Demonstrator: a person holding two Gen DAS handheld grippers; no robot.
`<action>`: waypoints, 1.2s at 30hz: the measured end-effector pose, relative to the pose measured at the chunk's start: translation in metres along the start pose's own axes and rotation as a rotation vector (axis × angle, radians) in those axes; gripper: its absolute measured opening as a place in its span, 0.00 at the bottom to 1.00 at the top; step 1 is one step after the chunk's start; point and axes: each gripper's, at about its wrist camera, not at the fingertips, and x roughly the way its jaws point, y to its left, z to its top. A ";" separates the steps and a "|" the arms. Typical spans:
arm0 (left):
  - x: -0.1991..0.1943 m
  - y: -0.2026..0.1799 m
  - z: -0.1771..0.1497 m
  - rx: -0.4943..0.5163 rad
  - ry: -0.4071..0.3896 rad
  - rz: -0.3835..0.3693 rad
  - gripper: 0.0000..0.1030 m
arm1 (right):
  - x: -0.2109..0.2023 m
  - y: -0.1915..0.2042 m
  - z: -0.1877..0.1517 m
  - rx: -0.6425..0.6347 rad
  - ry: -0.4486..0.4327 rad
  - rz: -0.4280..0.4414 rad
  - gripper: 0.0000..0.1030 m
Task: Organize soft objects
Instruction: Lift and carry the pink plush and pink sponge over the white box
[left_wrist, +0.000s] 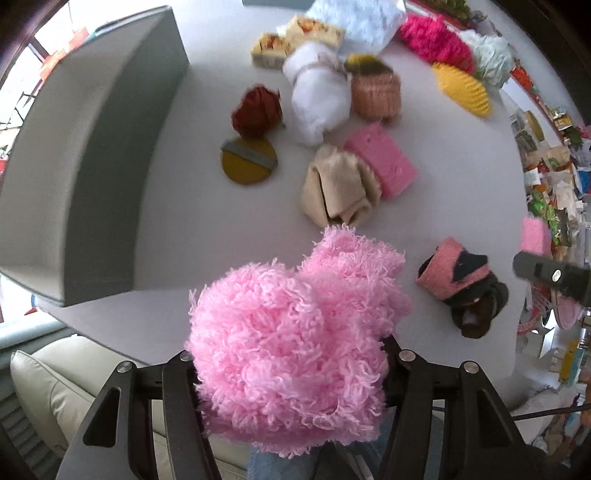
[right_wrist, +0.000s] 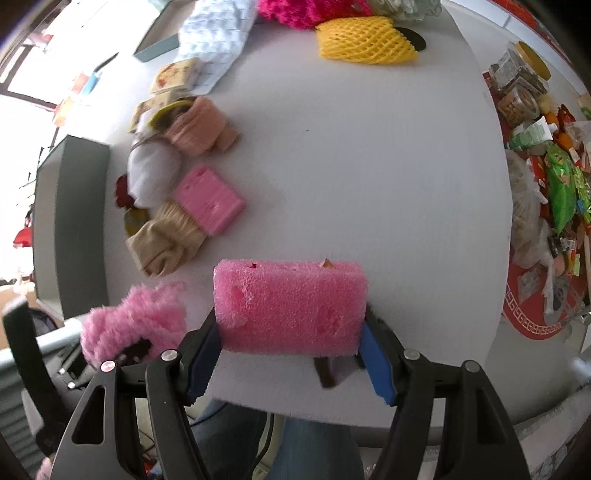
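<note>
My left gripper (left_wrist: 291, 365) is shut on a fluffy pink cloth (left_wrist: 291, 332), held above the near edge of the white table (left_wrist: 207, 221). The cloth also shows at the left of the right wrist view (right_wrist: 133, 317). My right gripper (right_wrist: 291, 332) is shut on a pink sponge block (right_wrist: 291, 306) over the table's near edge. It shows at the far right of the left wrist view (left_wrist: 535, 236). A grey open box (left_wrist: 85, 155) stands at the table's left.
On the table lie a beige cloth (left_wrist: 340, 188), a second pink sponge (left_wrist: 384, 158), a white bundle (left_wrist: 317, 96), a peach knit roll (left_wrist: 376, 92), a dark red ball (left_wrist: 255, 110), a yellow disc (left_wrist: 247, 162), a yellow foam net (right_wrist: 365, 40) and a pink-and-dark sock (left_wrist: 458, 284). Snack clutter lines the right edge.
</note>
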 end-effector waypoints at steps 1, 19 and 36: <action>-0.003 -0.005 -0.003 -0.001 -0.016 0.004 0.59 | -0.001 0.001 -0.003 -0.007 -0.003 0.005 0.70; -0.109 0.076 0.005 -0.134 -0.287 0.045 0.59 | -0.030 0.100 0.001 -0.182 -0.128 0.068 0.70; -0.130 0.225 0.043 -0.247 -0.359 0.082 0.59 | -0.025 0.293 0.050 -0.339 -0.191 0.092 0.70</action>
